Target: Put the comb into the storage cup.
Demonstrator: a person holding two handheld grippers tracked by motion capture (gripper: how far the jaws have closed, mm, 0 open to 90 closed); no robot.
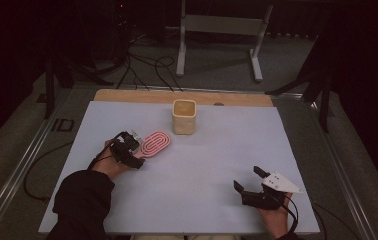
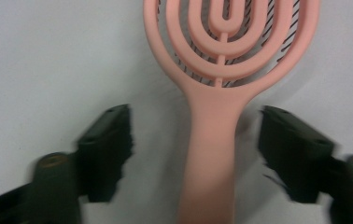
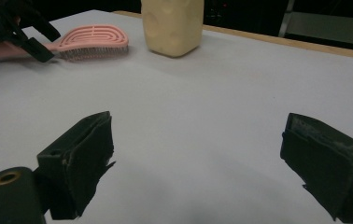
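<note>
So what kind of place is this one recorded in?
Probably a lab or studio recording bay, not a home: a white table bordered by metal rails, loose cables on a grey floor, a metal stand behind, and dark surroundings.

A: Hairbrush [image 2: 210, 154]: pink plastic, smooth, matt, with a soft sheen along the handle; bristles thin and dark.

B: Left gripper [image 2: 195, 154] pads?

A: Black, matt, foam-like, edges frayed. Right gripper [image 3: 198, 163] has the same 2 pads, worn and scuffed grey.

B: Table [image 1: 217, 165]?

A: Pale matt sheet, paper-like, smooth; bare wood strip [image 1: 127, 95] at the far edge. Cup [image 1: 184, 116]: cream, dimpled, slightly glossy, likely plastic.
</note>
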